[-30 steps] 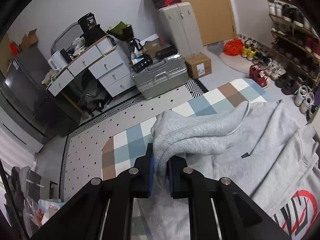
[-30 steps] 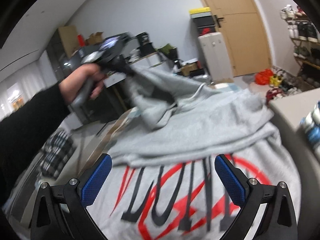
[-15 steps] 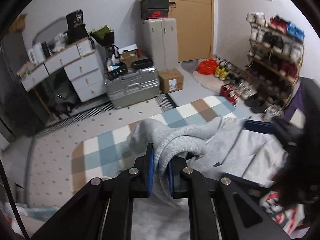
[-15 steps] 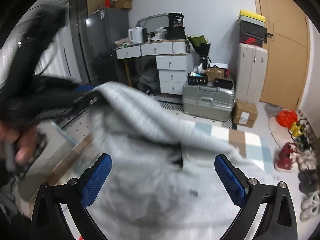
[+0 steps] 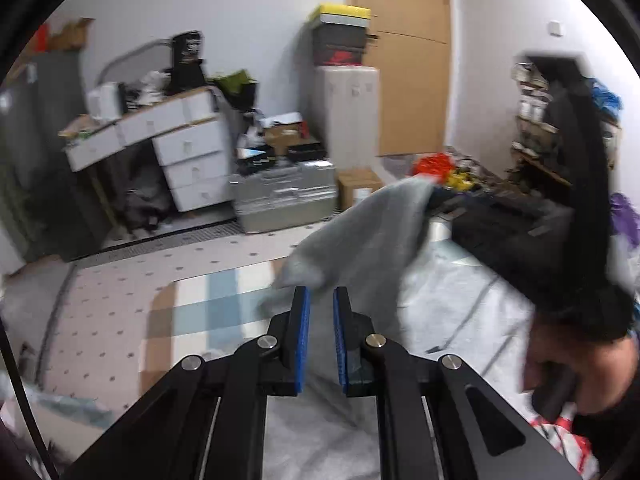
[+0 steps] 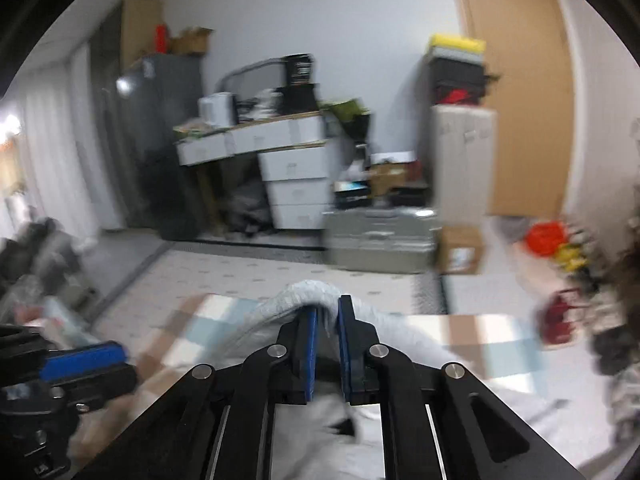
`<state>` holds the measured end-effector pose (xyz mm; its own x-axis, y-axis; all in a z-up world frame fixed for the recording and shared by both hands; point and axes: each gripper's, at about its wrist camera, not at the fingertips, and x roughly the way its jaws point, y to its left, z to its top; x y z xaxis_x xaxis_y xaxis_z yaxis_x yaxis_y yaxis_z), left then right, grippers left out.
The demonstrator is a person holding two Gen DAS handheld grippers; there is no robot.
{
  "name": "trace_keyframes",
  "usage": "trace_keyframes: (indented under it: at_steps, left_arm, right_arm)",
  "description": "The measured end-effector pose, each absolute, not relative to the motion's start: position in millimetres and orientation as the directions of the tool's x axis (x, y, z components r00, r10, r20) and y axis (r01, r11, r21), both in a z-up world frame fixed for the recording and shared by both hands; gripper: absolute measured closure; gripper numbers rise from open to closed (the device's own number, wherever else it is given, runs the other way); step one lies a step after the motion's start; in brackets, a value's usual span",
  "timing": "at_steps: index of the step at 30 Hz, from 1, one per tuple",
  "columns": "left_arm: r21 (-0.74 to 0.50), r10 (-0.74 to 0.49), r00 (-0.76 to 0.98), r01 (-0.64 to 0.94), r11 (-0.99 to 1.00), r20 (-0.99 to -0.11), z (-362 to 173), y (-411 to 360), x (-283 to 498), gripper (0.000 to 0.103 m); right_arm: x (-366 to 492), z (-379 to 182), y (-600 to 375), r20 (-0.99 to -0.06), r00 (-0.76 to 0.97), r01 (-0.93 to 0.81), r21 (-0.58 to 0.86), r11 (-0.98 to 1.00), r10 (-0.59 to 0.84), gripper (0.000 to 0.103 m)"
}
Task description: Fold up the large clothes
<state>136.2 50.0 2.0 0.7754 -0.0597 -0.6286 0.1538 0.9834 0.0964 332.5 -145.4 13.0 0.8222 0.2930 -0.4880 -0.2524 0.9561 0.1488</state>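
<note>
1. Cluttered bedroom floor: a checked mat [image 5: 224, 300] of blue, white and brown squares lies on a dotted rug [image 5: 120, 292], and the grey sweatshirt [image 5: 440, 320] is spread over the mat.
2. One corner of the sweatshirt is lifted off the pile and hangs in a drooping fold from the right gripper [image 6: 327, 320], whose blue pads are nearly together with a ridge of grey cloth pinched between them.
3. The left gripper [image 5: 320, 300] hovers low over the sweatshirt with a narrow gap between its pads; nothing is caught in that gap (the raised fold hangs just beyond the tips).
4. Farther back stand a silver suitcase [image 5: 286, 196], a white chest of drawers [image 5: 192, 160] and a wooden door [image 5: 404, 60].
</note>
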Motion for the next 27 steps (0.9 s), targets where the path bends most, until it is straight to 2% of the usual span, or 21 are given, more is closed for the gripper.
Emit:
trace_keyframes:
  at_steps: [4, 5, 7, 8, 9, 11, 13, 18, 20, 23, 25, 26, 27]
  left_arm:
    - [-0.007, -0.133, 0.742, 0.17, 0.985, -0.657, -8.1, 55.0, 112.9, 0.095]
    - [-0.042, -0.156, 0.738, 0.171, 0.984, -0.656, -11.8, 54.5, 106.0, 0.091]
    - [-0.083, -0.175, 0.729, 0.161, 0.983, -0.661, -17.0, 52.7, 100.9, 0.068]
    - [-0.099, -0.177, 0.73, 0.15, 0.984, -0.661, -19.7, 49.3, 98.9, 0.042]
    - [-0.097, -0.157, 0.743, 0.124, 0.988, -0.651, -20.4, 45.5, 97.9, 0.028]
    - [-0.09, -0.11, 0.779, 0.069, 0.994, -0.617, -17.7, 38.0, 97.5, 0.028]
    - [-0.072, -0.11, 0.767, 0.082, 0.994, -0.632, -17.5, 25.0, 106.1, 0.027]
    - [0.132, 0.088, 0.76, -0.003, 0.991, -0.644, -21.1, 3.5, 136.5, 0.027]
    - [0.14, 0.127, 0.753, -0.047, 0.989, -0.646, -23.4, 10.9, 146.2, 0.027]
    - [0.087, 0.116, 0.74, -0.077, 0.993, -0.662, -21.3, 27.0, 159.8, 0.027]
    - [0.062, 0.13, 0.76, -0.117, 0.991, -0.636, -15.3, 40.8, 162.0, 0.043]
    - [0.036, 0.118, 0.773, -0.123, 0.992, -0.623, -12.2, 48.5, 162.1, 0.069]
    - [0.021, 0.099, 0.767, -0.111, 0.994, -0.634, -10.3, 54.3, 165.4, 0.087]
  right_arm:
    - [306.5, 35.9, -160.7, -0.455, 0.848, -0.228, 0.15, 0.962, 0.272, 0.094]
    - [302.8, 40.5, -161.7, -0.454, 0.848, -0.23, 0.148, 0.962, 0.273, 0.094]
    - [290.6, 53.4, -163.1, -0.44, 0.858, -0.239, 0.117, 0.964, 0.266, 0.094]
    - [284.0, 60.0, -162.7, -0.432, 0.864, -0.242, 0.096, 0.966, 0.26, 0.094]
    - [281.4, 64.3, -162.2, -0.43, 0.865, -0.244, 0.087, 0.966, 0.257, 0.094]
    - [277.0, 71.6, -161.2, -0.431, 0.868, -0.237, 0.076, 0.968, 0.247, 0.094]
    - [276.0, 75.8, -161.1, -0.435, 0.867, -0.232, 0.08, 0.969, 0.244, 0.094]
    - [271.9, 75.7, -166.6, -0.437, 0.86, -0.254, 0.079, 0.964, 0.262, 0.094]
    - [271.6, 73.7, -167.8, -0.438, 0.859, -0.26, 0.068, 0.963, 0.263, 0.094]
    - [269.0, 66.7, -168.7, -0.437, 0.859, -0.271, 0.052, 0.961, 0.266, 0.094]
    - [266.8, 61.7, -166.3, -0.429, 0.862, -0.291, 0.017, 0.956, 0.27, 0.094]
    - [264.2, 60.2, -164.6, -0.421, 0.868, -0.293, -0.009, 0.956, 0.262, 0.094]
    - [263.1, 56.8, -161.9, -0.417, 0.873, -0.297, -0.046, 0.954, 0.252, 0.095]
